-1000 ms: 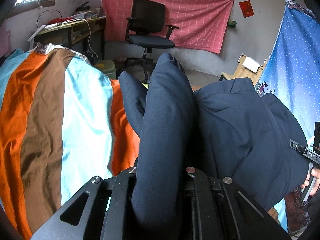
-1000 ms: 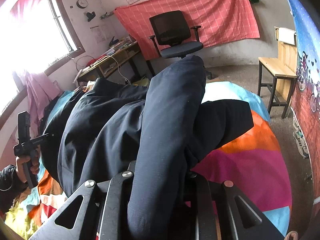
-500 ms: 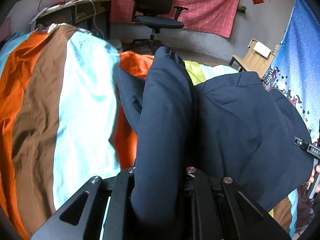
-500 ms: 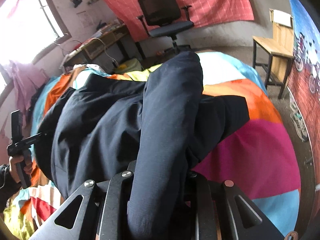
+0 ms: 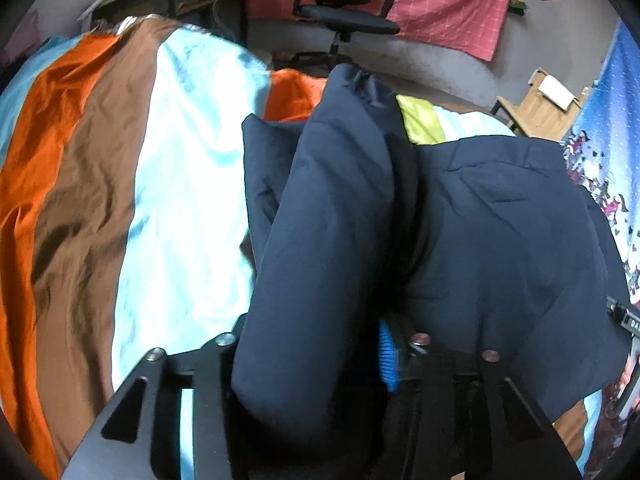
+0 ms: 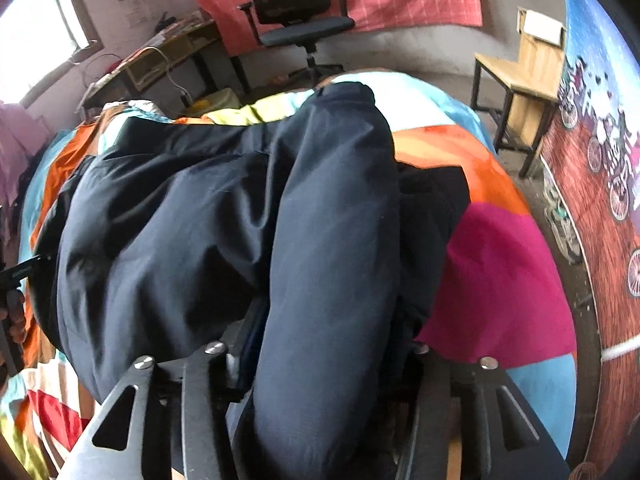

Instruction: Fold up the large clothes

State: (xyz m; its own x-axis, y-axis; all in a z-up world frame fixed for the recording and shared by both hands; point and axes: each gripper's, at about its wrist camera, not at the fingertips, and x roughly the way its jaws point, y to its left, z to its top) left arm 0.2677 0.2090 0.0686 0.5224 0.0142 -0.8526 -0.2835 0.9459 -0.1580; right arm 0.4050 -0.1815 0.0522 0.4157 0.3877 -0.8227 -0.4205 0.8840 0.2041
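Observation:
A large dark navy padded jacket point(image 5: 500, 240) is held over a bed with a bright striped cover point(image 5: 168, 168). My left gripper point(image 5: 320, 360) is shut on a thick fold of the jacket; the cloth bulges up between the fingers and hides the tips. My right gripper point(image 6: 320, 360) is shut on another thick fold of the same jacket point(image 6: 180, 240), fingertips hidden too. Each gripper shows at the edge of the other's view: the right one point(image 5: 628, 320) at far right, the left one point(image 6: 16, 276) at far left.
The bed cover point(image 6: 500, 280) has orange, pink and blue patches on the right. A black office chair point(image 6: 296, 12) and a cluttered desk point(image 6: 160, 56) stand beyond the bed. A wooden stool point(image 6: 520, 76) stands right. A blue printed hanging point(image 5: 608, 128) flanks the bed.
Both grippers have tilted down toward the bed, still gripping the jacket. More of the bed cover shows; the chair and wall have slid up in both views.

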